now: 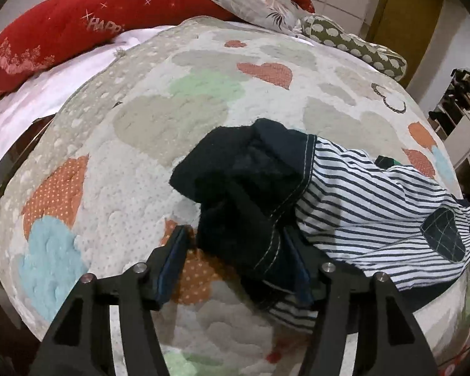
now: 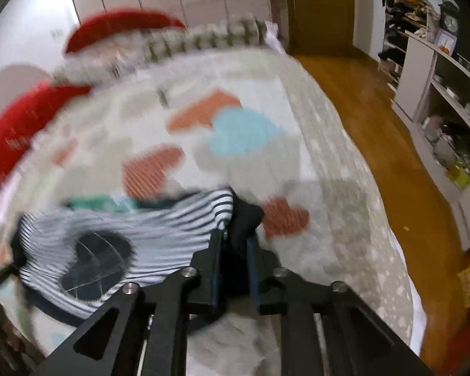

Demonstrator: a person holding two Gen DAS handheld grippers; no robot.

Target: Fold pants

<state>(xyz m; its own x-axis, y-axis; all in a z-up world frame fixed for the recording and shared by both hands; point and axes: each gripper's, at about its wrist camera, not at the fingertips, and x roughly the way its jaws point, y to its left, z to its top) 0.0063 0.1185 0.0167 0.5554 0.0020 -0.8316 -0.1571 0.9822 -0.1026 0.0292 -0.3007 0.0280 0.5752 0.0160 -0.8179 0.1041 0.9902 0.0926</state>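
The pants (image 1: 360,200) are white with navy stripes, a dark navy waistband part (image 1: 244,188) and a dark checked patch (image 1: 443,235). They lie crumpled on the heart-patterned quilt (image 1: 141,125). My left gripper (image 1: 235,250) is open, its jaws wide apart around the navy bunch, the right finger (image 1: 297,269) under the cloth. In the blurred right wrist view, my right gripper (image 2: 235,250) is shut on a dark fold of the pants (image 2: 244,216), with the striped part (image 2: 141,235) spreading to its left.
Red pillows (image 1: 62,31) and patterned cushions (image 1: 354,44) lie at the head of the bed. The bed's right edge drops to a wooden floor (image 2: 376,125). White shelves (image 2: 438,109) with clutter stand by the wall, next to a wooden door (image 2: 319,9).
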